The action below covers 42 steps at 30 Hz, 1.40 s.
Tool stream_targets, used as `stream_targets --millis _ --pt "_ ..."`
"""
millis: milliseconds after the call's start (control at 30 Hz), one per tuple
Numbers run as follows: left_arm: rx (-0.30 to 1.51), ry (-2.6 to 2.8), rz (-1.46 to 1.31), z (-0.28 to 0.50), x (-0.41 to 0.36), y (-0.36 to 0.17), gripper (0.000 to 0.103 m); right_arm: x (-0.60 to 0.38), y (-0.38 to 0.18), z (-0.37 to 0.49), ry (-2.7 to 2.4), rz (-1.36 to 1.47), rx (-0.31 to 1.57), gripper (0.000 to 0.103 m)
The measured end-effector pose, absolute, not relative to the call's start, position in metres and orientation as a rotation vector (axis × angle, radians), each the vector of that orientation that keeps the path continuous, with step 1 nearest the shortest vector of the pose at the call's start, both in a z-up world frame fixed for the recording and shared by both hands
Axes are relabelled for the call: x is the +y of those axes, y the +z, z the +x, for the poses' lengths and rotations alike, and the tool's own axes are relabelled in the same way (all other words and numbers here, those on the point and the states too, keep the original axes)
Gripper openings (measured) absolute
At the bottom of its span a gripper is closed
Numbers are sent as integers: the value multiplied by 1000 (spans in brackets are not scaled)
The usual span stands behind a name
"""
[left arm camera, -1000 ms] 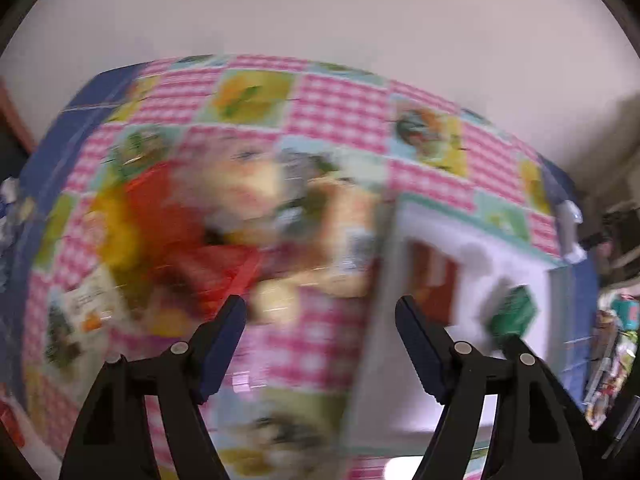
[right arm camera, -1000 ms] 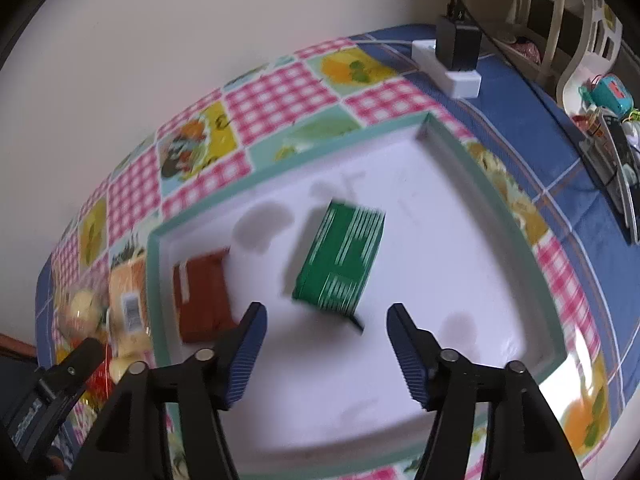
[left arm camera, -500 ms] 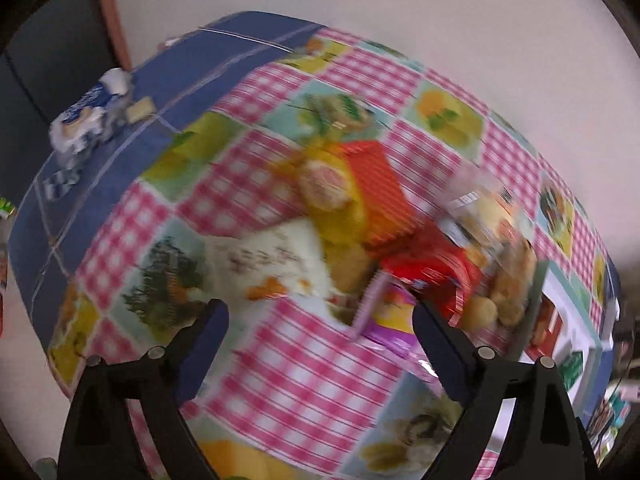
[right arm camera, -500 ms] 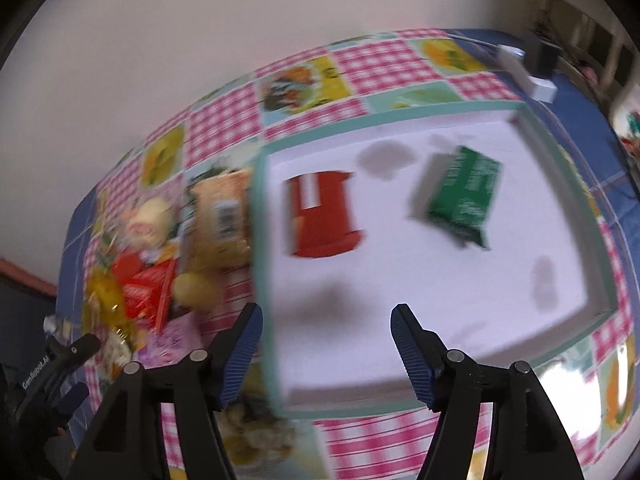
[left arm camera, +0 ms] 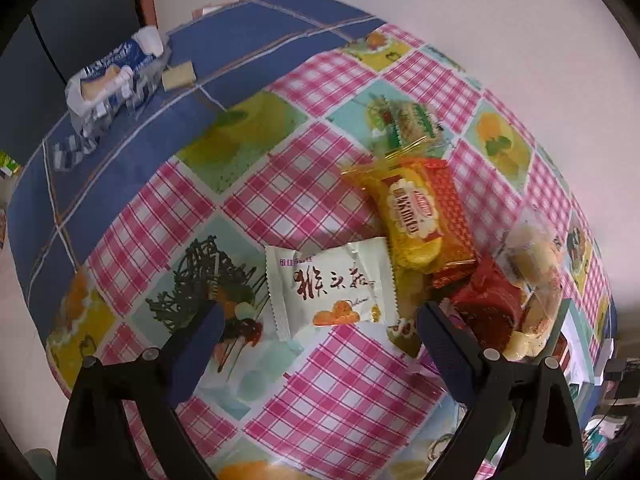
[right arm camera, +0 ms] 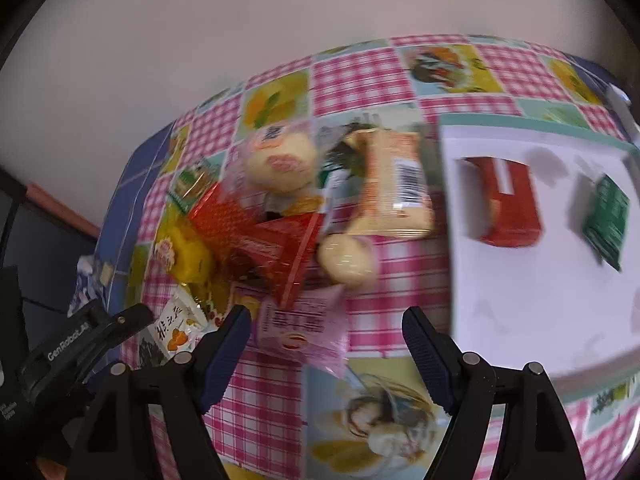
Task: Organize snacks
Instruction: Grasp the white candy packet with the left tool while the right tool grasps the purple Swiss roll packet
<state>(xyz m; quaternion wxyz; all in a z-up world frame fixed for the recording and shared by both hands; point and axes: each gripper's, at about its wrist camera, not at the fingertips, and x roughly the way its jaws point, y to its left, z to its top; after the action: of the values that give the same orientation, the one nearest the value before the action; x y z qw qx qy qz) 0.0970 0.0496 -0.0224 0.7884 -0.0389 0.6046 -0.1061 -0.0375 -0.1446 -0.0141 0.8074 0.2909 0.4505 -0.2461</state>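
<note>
The left gripper (left arm camera: 318, 314) stood wide open and empty above the near edge of the snack pile, its jaws straddling the white packet (left arm camera: 330, 290) that lay flat on the checked table (left arm camera: 168, 208). That placing looked like a line-up for a pick, since the white packet sat clear of the heap on its near left side and could be pinched without disturbing the rest. Just beyond it the yellow packet (left arm camera: 408, 216) lay on top of an orange wafer packet (left arm camera: 450, 200), with a red packet (left arm camera: 490, 300) and clear-wrapped buns (left arm camera: 534, 264) to the right.

The right gripper (right arm camera: 326, 326) was likewise wide open and held nothing, poised over a pink packet (right arm camera: 304, 320) at the near side of the same heap. To its right, the white tray (right arm camera: 520, 320) already carried a red box (right arm camera: 510, 204) and a green packet (right arm camera: 608, 216), set well apart, which suggested the tray was where the sorted snacks were being gathered. Most of the pile remained outside it.
</note>
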Motion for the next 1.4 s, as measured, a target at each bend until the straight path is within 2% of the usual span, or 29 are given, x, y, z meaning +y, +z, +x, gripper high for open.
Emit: stream_targets --millis 200,533,733,1067,1400 --pt "1364 -215 -105 113 53 -40 97 -129 -20 -8 -449 529 1009 81" --pt "1367 -183 -139 130 65 -45 97 -123 -42 25 -363 451 1071 81" --pt "1385 -170 -134 137 61 -53 97 -131 -61 20 -344 561 1138 81" --pt "1382 -96 -206 145 86 -61 97 -126 -52 1 -331 596 1155 81" --pt "1321 -312 215 129 30 -53 97 -113 -56 10 -306 535 1209 81"
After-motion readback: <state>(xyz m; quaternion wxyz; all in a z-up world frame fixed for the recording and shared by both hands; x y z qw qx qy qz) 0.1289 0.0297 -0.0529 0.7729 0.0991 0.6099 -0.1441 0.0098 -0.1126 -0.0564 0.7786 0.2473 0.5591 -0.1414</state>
